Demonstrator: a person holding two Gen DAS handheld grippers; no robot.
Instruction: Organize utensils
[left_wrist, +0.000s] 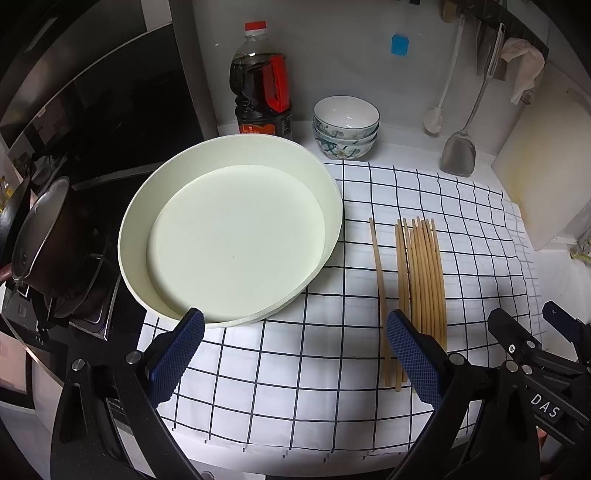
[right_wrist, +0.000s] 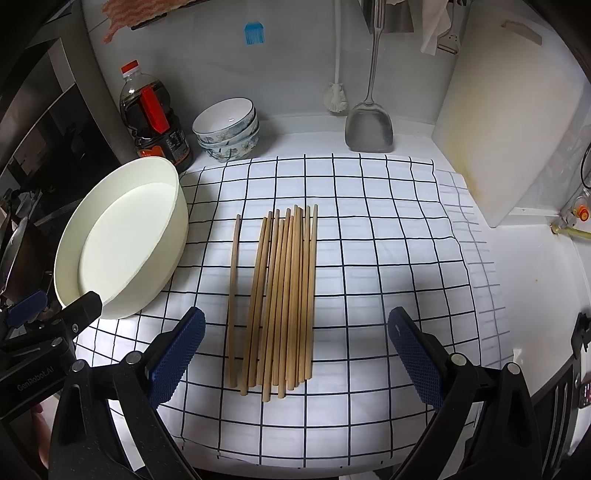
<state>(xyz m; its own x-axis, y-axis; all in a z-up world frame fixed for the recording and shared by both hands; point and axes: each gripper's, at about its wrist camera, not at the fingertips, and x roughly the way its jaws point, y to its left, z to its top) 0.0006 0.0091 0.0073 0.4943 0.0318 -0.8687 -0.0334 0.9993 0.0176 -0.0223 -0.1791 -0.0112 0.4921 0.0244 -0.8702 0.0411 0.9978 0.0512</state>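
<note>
Cataloguing the lot before me: wooden chopsticks (right_wrist: 280, 295), roughly ten, lying lengthwise on a checked cloth (right_wrist: 388, 229) spread over the worktop (right_wrist: 535, 280). One stray chopstick (right_wrist: 233, 295) lies just apart on the side toward the round cream tray (right_wrist: 177, 221); the rest touch or overlap in a loose raft, a few crossed at slight angles.

Handling, as I judge it: light, stiff, thin sticks with a smooth finish, likely to roll or fan out if pinched off-centre. Not fragile. The soft cloth beneath should give a little, helping the pads get under them. The best hold looks to be across the bundle near mid-length, square to the grain, so nothing pivots; a single stick would want a firm pinch.

Right gripper (right_wrist: 295, 354): jaws spread wide, holding nothing, with the near ends of the bundle between them.

Left gripper (left_wrist: 295, 354): jaws likewise parted and empty, poised over bare cloth, the tray's near rim (left_wrist: 236, 325) just ahead.

Tray: empty, shallow, resting partly on the cloth, near the sticks; I take it as the likely receptacle.
</note>
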